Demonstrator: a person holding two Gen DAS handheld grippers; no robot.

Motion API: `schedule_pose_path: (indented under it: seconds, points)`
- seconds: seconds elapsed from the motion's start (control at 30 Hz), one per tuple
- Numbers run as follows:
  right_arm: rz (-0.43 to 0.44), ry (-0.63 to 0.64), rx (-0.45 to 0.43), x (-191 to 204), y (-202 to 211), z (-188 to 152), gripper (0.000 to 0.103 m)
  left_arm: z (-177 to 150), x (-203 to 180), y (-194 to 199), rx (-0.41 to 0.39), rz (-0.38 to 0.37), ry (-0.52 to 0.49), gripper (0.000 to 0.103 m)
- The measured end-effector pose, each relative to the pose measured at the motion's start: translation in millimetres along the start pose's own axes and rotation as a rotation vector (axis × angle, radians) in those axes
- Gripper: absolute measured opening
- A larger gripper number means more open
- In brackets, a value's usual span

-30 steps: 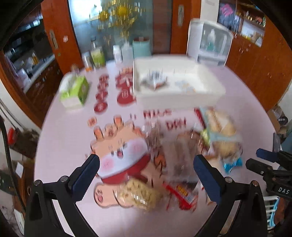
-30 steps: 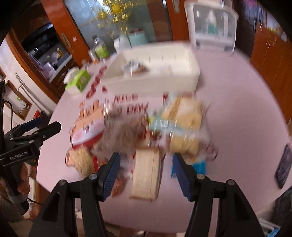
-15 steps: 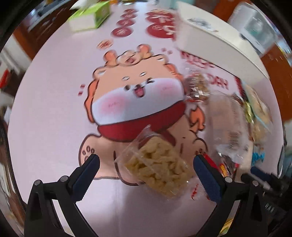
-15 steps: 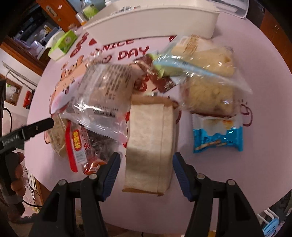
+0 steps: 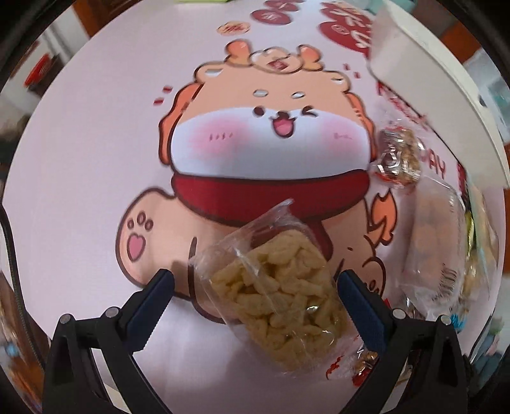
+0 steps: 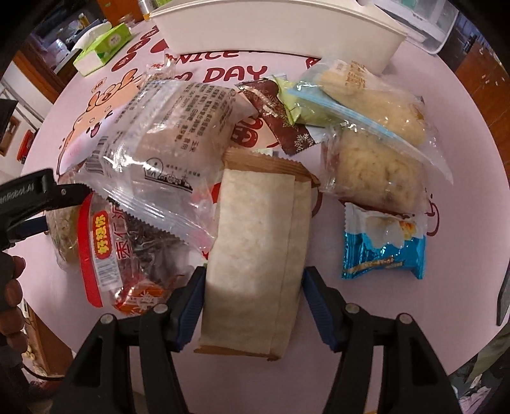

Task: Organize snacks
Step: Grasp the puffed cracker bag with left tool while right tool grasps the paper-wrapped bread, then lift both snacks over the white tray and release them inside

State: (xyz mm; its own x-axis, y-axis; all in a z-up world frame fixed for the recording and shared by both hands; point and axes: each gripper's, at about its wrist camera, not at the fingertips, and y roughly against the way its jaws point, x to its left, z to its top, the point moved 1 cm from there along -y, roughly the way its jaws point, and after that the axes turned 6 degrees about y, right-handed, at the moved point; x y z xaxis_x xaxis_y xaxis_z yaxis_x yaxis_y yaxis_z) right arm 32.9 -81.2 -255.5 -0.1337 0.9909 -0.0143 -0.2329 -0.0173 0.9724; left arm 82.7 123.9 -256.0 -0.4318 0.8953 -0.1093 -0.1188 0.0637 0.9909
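My left gripper (image 5: pixel 255 296) is open, its jaws on either side of a clear bag of yellow puffed snack (image 5: pixel 274 299) lying on the pink table; neither jaw touches it. My right gripper (image 6: pixel 251 296) is open around a beige paper-wrapped packet (image 6: pixel 258 254), the left finger (image 6: pixel 188 302) close against it. A white bin (image 6: pixel 274 28) stands at the far side, also showing in the left wrist view (image 5: pixel 440 92). The left gripper shows at the left edge of the right wrist view (image 6: pixel 41 197).
Around the beige packet lie a clear bread bag (image 6: pixel 165 140), a red-labelled bag (image 6: pixel 111 254), a brown wrapper (image 6: pixel 280 121), two clear pastry bags (image 6: pixel 373 127) and a blue packet (image 6: pixel 382 251). A green tissue box (image 6: pixel 102 47) stands far left. A small wrapped candy (image 5: pixel 398 159) lies near the bin.
Both grippers have dropped low toward the table. The left one has closed in on the puffed snack bag, the right one on the beige packet. Both stay open.
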Motion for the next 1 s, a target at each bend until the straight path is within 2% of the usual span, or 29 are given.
schedule_pose_path:
  seconds: [0.13,0.17,0.2,0.23,0.27,0.43,0.53,0.73,0.87,1.0]
  points:
    - [-0.024,0.030,-0.012,10.0,-3.6,-0.6,0.063,-6.7,-2.1,0.3,-0.023,0.044,-0.023,0.093]
    - [-0.023,0.030,-0.014,11.1,-4.4,-0.4,0.062,-8.7,-3.4,1.5,-0.028,0.047,-0.033,0.087]
    - [-0.019,0.031,-0.018,11.1,-3.7,-0.9,0.057,-10.2,-5.6,4.4,-0.034,0.040,-0.043,0.083]
    - [-0.016,0.030,-0.013,10.5,-3.8,-1.7,0.057,-10.9,-8.4,8.1,-0.040,0.029,-0.059,0.071]
    - [-0.016,0.030,-0.014,9.2,-3.0,-1.5,0.057,-13.6,-12.7,9.8,-0.043,0.031,-0.075,0.067]
    - [-0.001,0.039,-0.021,2.8,4.8,-10.4,0.056,-24.5,-19.2,17.8,-0.043,0.034,-0.138,0.064]
    - [0.005,0.047,-0.057,-6.1,18.0,-15.9,0.056,-27.3,-21.7,27.9,-0.076,0.041,-0.166,0.062]
    - [0.008,0.070,-0.151,-15.7,50.8,-12.1,0.056,-34.0,-29.6,79.0,-0.226,0.040,-0.228,0.061]
    - [0.013,0.102,-0.212,-22.3,73.4,-3.6,0.056,-46.3,-50.5,121.4,-0.372,0.049,-0.306,0.061]
    - [0.021,0.131,-0.276,-28.7,95.6,5.4,0.056,-45.6,-67.6,156.5,-0.467,0.035,-0.361,0.061]
